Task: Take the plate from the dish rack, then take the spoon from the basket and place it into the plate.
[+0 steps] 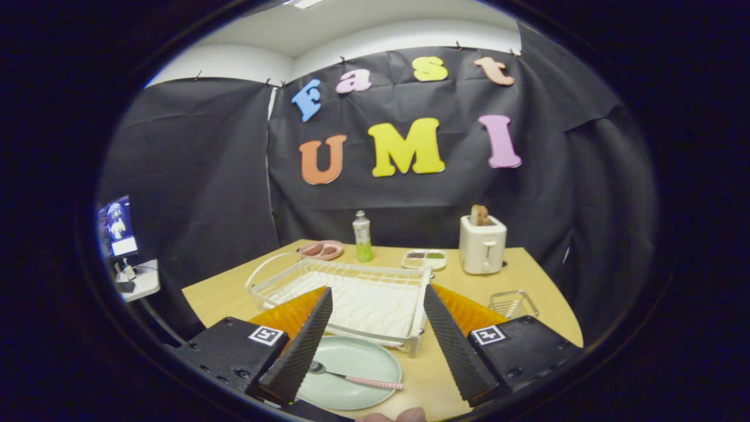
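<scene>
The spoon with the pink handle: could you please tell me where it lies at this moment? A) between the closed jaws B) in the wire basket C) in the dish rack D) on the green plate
D: the spoon lies across the green plate, in front of the dish rack, while the gripper has its jaws open and holds nothing.

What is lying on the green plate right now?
A spoon lies on the plate, bowl toward one finger of the open tongs, patterned handle pointing the other way. That finger covers the plate's near edge, so that part cannot be checked.
</scene>
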